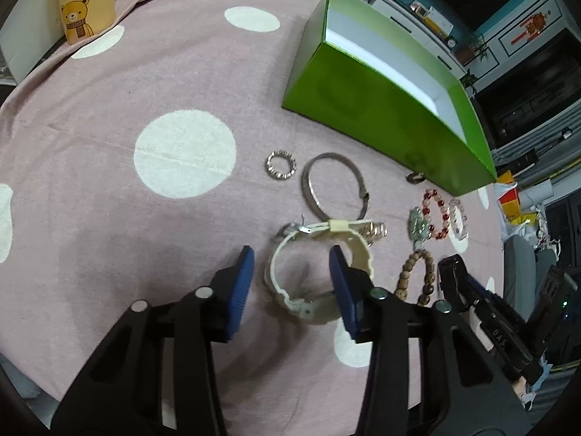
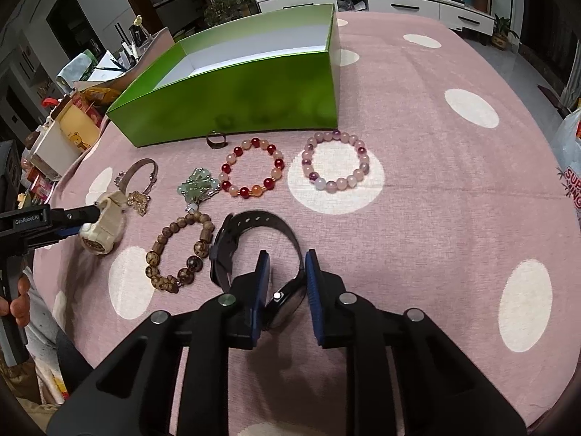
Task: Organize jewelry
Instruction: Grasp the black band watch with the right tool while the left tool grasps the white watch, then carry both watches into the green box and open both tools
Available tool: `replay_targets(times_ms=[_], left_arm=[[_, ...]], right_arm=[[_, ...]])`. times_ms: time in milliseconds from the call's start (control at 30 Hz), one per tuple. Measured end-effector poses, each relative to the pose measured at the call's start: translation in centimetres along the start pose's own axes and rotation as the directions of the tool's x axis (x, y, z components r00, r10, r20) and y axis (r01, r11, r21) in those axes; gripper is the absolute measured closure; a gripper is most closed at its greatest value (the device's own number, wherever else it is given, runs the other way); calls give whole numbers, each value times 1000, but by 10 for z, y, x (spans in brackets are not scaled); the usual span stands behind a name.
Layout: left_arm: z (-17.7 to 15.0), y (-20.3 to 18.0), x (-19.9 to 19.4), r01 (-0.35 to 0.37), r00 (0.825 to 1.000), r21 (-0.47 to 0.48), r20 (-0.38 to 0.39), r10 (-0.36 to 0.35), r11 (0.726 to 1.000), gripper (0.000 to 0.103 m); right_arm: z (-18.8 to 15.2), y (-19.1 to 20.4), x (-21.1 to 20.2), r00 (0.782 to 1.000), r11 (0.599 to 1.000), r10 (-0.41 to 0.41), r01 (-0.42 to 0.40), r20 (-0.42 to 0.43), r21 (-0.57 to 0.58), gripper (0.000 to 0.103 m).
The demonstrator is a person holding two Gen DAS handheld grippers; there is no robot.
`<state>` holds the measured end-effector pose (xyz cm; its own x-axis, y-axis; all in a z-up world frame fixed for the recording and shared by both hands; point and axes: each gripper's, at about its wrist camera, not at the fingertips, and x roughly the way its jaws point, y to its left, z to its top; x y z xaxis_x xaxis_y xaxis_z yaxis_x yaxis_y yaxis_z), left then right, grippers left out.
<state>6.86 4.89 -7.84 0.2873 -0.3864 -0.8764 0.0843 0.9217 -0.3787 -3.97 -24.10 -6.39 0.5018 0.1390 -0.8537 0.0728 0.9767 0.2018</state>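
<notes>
Two watches are in play, one at each of my claws. My left claw (image 1: 290, 265) is spread wide, and the cream watch (image 1: 312, 272) lies on the pink dotted desk (image 1: 109, 218) with one side of its band between my pads. The right pad (image 1: 341, 283) seems to sit inside or against the loop at its right side, though I cannot tell whether it touches. The loop stands on edge with its face toward me and its buckle away, so its long axis runs straight ahead of this claw.

My right claw (image 2: 287, 279) is open only narrowly, straddling the black watch (image 2: 254, 250). The round face sits between the pads, close to both, and I cannot tell whether they already press it. Its strap arches forward and to the left from there.

The green box (image 2: 236, 98) stands open beyond the row of jewelry, ahead and to the right of my left claw, ahead and slightly left of my right. Between the watches and the box lie the wooden bead bracelet (image 2: 178, 254), the red bead bracelet (image 2: 252, 169), the pale purple bracelet (image 2: 337, 165), a green charm (image 2: 198, 185) and a metal bangle (image 1: 332, 185).

I judge the box to be the goal for both, and the right claw looks nearer to a firm hold.
</notes>
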Motion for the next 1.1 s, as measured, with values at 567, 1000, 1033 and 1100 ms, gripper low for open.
replay_targets(times_ms=[567,1000,1033,1100], left_arm=[[-13,-14,2,-76,997,134,38,71,988,98],[4,-43,-44,-25,987,204,158,-8,979,98],[7,-47,-46,-20,986,208,165,-15,978,98],[14,-53,-54,-13,982,219,188,-29,976,98]], right_arm=[[-10,2,-16,992,999,-17,13,123,35,94],[14,5,-56,969,999,-33,25,245,36,94],[17,5,-58,966,999,-32,23,256,38,94],[24,6,-62,960,999,-35,25,277,39,94]])
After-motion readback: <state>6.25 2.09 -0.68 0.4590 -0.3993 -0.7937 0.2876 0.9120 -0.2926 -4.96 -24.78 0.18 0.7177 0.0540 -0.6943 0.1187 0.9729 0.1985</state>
